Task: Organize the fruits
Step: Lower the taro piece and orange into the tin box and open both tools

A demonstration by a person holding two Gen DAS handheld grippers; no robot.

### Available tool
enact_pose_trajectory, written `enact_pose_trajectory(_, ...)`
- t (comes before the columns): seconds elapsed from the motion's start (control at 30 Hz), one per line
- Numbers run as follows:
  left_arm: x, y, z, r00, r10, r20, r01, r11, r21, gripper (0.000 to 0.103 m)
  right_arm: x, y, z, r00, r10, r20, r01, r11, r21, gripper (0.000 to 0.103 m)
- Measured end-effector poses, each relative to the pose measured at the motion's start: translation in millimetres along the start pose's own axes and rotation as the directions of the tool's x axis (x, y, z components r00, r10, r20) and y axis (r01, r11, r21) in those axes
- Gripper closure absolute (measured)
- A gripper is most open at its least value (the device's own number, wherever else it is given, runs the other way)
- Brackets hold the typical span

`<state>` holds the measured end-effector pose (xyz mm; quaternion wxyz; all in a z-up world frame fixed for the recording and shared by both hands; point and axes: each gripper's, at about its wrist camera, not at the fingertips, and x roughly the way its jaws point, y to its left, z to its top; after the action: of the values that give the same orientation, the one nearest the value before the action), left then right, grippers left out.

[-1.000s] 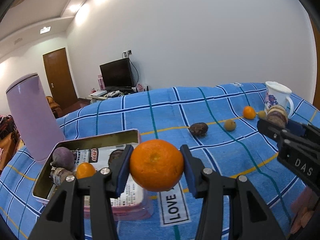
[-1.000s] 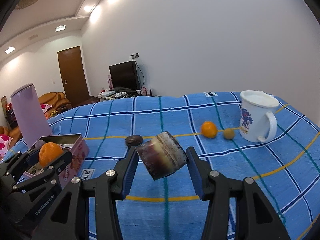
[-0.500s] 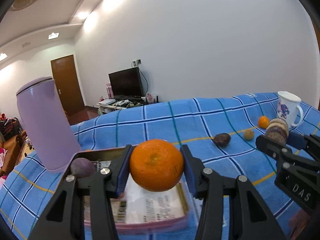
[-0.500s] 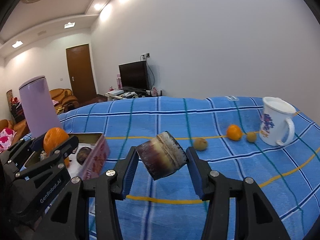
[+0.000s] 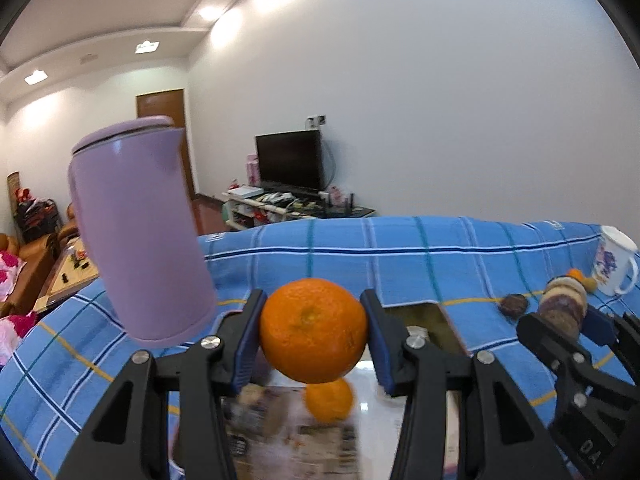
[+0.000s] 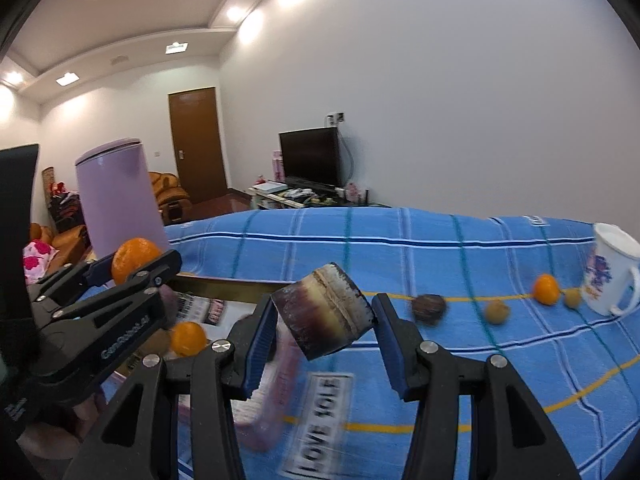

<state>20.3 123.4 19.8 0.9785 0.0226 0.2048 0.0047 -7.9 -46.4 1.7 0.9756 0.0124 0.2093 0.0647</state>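
Left gripper point(image 5: 314, 330) pinches a mandarin orange point(image 5: 313, 330) above the open tin box point(image 6: 224, 286) near the left edge of the blue checked cloth point(image 6: 420, 248); a smaller mandarin point(image 6: 187, 338) lies inside the tin. Right gripper point(image 6: 324, 322) pinches a tilted sugarcane segment point(image 6: 324, 316) just right of the tin. Toward the cloth's right edge lie a dark round fruit point(image 6: 429, 309), a yellowish fruit point(image 6: 497, 313), a small orange point(image 6: 546, 289) and a white mug point(image 6: 610, 276).

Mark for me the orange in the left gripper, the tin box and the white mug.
orange point(image 5: 314, 330), left wrist view, middle of its peel.
tin box point(image 6: 224, 286), right wrist view, its far brass-coloured wall.
white mug point(image 6: 610, 276), right wrist view, its printed side.
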Motion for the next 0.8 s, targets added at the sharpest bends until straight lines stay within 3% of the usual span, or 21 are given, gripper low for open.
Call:
enact_pose_trajectory(0.33,24,36,-2,0.995,0.059,-0.083,-0.064,0.996,-0.063,0.053,32,39,6,0.998,0.062,-0.014,-0.063,0.998,-0.014,0.052)
enact_pose_trajectory(0.8,39,20,-12,0.983,0.079,-0.165,-0.076,0.997,0.023,0.054,57,40,4,0.991,0.089,-0.105,-0.086,0.996,0.028,0.052)
